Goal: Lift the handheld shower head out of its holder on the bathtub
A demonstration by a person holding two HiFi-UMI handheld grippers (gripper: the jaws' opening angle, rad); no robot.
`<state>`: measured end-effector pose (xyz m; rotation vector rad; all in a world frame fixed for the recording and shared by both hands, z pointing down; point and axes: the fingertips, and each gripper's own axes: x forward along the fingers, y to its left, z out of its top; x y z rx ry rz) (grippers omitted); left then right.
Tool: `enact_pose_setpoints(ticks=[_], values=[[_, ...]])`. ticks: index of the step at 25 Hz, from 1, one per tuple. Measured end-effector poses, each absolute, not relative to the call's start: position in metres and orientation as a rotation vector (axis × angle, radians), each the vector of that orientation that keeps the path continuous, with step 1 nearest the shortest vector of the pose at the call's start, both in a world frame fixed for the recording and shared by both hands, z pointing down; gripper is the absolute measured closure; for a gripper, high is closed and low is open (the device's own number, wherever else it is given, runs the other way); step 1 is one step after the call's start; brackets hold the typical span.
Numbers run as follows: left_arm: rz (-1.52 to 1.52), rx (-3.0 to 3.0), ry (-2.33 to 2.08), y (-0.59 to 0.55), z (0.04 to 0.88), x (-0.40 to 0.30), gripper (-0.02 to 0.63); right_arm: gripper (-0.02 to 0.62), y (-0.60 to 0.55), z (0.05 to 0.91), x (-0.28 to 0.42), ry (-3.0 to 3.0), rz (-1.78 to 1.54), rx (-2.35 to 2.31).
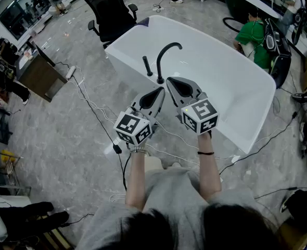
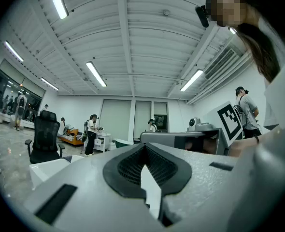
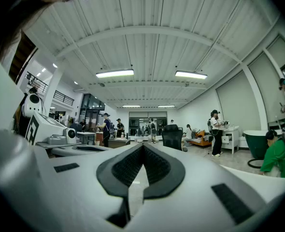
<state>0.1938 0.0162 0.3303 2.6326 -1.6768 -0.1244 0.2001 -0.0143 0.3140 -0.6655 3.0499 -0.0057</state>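
The white bathtub (image 1: 247, 95) stands in the middle of the head view. On its near rim a curved black faucet (image 1: 166, 51) rises, and just left of it the black handheld shower head (image 1: 146, 65) stands upright in its holder. My left gripper (image 1: 158, 91) and right gripper (image 1: 171, 81) are held side by side just short of that rim, both level and pointing at the fittings. Both are shut with nothing between the jaws. The left gripper view shows its shut jaws (image 2: 143, 146) against the room, as does the right gripper view (image 3: 143, 146); neither shows the shower head.
A black office chair (image 1: 109, 12) stands behind the tub's far left end. A person in green (image 1: 253, 35) sits beyond the tub at the right. Cables (image 1: 91, 103) trail over the marble floor on the left, near a dark cabinet (image 1: 39, 74).
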Motion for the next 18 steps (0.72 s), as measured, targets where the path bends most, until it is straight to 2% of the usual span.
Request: enact_pose_setpoints(ticks=[18], values=[[-0.097,2.613,-1.647,0.005,0.343,0.200,0.601,0.595,-0.028,0.322,0.205,3.049,-0.014,-0.697]])
